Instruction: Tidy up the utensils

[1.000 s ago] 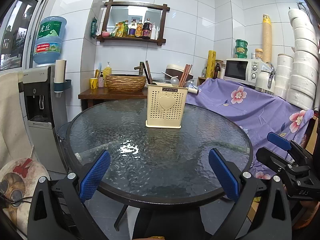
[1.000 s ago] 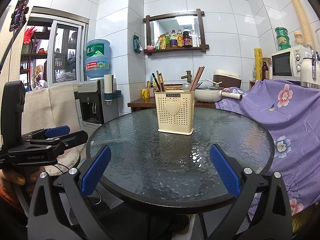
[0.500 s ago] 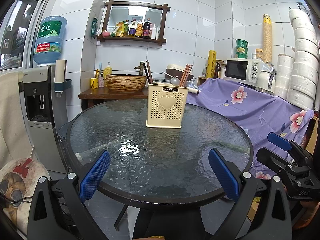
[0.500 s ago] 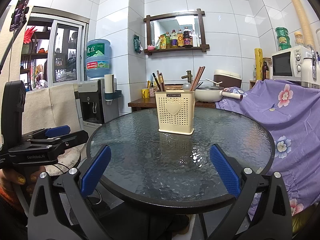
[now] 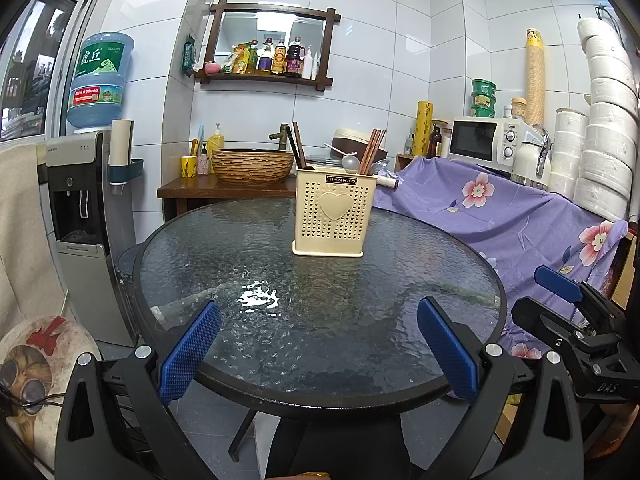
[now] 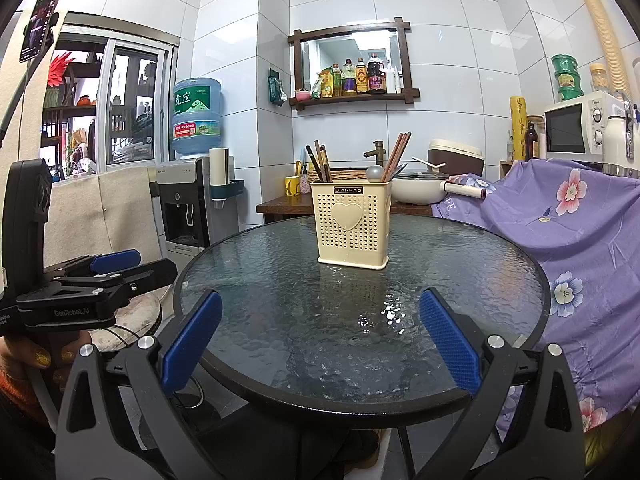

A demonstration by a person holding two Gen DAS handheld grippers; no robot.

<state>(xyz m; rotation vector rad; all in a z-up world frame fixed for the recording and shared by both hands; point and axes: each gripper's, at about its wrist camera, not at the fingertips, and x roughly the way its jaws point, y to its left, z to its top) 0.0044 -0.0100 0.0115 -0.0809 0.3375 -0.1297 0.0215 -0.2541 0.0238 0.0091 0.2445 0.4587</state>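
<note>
A cream perforated utensil holder (image 5: 333,214) (image 6: 353,225) with a heart on its front stands upright on the far half of the round glass table (image 5: 312,312) (image 6: 360,320). Brown chopsticks (image 5: 370,151) (image 6: 396,156), dark chopsticks (image 6: 320,164) and a metal spoon (image 5: 349,162) stick out of its top. My left gripper (image 5: 320,350) hangs open over the table's near edge, holding nothing. My right gripper (image 6: 320,338) is open too, at the near edge, and shows at the right (image 5: 560,292) of the left wrist view.
A water dispenser (image 5: 86,216) stands left of the table. A purple floral cloth (image 5: 500,216) covers furniture on the right, with a microwave (image 5: 482,142) behind. A wooden side table with a woven basin (image 5: 252,164) lies beyond. A round stool cushion (image 5: 36,364) sits at the lower left.
</note>
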